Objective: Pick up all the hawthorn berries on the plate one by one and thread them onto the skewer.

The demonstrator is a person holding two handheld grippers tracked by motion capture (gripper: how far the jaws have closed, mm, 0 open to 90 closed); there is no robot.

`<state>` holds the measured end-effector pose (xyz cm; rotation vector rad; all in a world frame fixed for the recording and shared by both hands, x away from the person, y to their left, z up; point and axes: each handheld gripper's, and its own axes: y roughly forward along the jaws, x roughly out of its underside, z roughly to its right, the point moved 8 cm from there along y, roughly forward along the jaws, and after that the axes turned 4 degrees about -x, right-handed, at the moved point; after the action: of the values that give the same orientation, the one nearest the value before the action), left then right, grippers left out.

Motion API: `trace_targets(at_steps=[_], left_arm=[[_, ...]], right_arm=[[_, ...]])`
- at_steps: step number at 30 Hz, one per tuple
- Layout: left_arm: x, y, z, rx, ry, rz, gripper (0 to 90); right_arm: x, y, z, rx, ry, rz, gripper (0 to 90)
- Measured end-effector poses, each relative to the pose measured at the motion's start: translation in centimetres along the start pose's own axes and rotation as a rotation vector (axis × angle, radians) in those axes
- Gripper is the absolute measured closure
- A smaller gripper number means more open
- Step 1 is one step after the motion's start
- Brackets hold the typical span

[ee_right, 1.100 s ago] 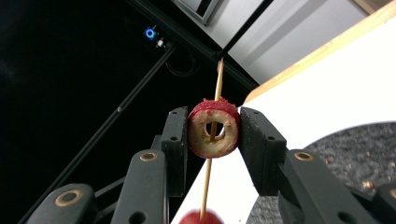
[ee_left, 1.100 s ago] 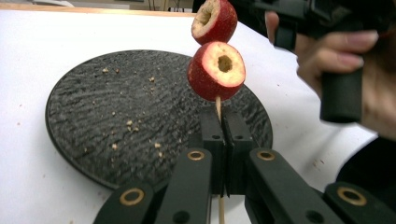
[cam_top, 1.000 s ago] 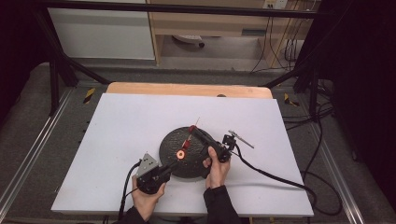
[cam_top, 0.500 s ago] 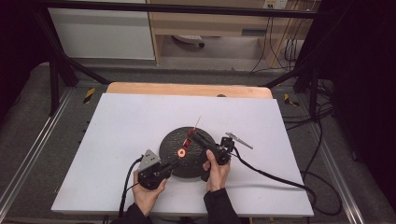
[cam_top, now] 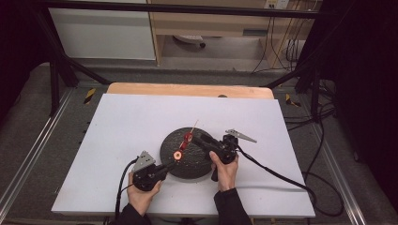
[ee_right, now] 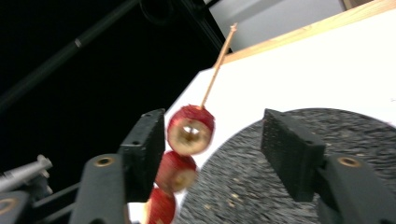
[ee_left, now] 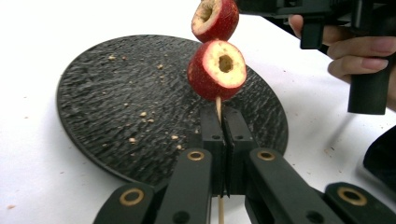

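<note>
A thin wooden skewer (ee_left: 218, 105) carries red cored fruits (ee_left: 217, 70) and slants up over a round black plate (cam_top: 199, 164). My left gripper (ee_left: 219, 121) is shut on the skewer's lower end, just below the lowest fruit. My right gripper (ee_right: 217, 140) reaches in from the right. Its jaws have just been opening and now stand apart on either side of the top fruit (ee_right: 190, 129). That fruit sits close to the left pad and well away from the right one. The skewer's bare tip (ee_right: 217, 65) points up beyond the fruit.
The plate lies on a white tabletop (cam_top: 117, 136) and has crumbs scattered on it. A wooden edge (cam_top: 187, 89) runs along the table's far side. Cables (cam_top: 277, 176) trail off to the right from my right gripper. Dark frame bars stand at the back.
Both hands stay almost in place over the plate. My right gripper's jaws have spread apart around the top fruit. The skewer stays held in my left gripper.
</note>
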<state>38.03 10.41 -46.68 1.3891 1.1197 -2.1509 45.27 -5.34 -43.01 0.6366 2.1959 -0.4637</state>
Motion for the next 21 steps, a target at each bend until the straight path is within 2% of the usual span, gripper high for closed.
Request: trace_targets(at_steps=[6,12,17,21], left_arm=[[0.2,-0.3,-0.6,-0.006,0.009,-0.017,88.2],[0.4,-0.4,-0.6,-0.008,0.029,-0.039,88.0],[0.4,-0.4,-0.5,-0.004,0.048,-0.054,88.0],[0.3,-0.5,-0.3,0.003,0.056,-0.063,88.0]], right_arm=[[0.3,-0.6,0.9,0.05,-0.091,-0.125,20.6],[0.5,-2.0,2.2,0.102,-0.21,-0.227,8.0],[0.9,-3.8,3.7,0.16,-0.3,-0.3,4.9],[1.3,-5.4,5.0,0.191,-0.339,-0.349,2.3]])
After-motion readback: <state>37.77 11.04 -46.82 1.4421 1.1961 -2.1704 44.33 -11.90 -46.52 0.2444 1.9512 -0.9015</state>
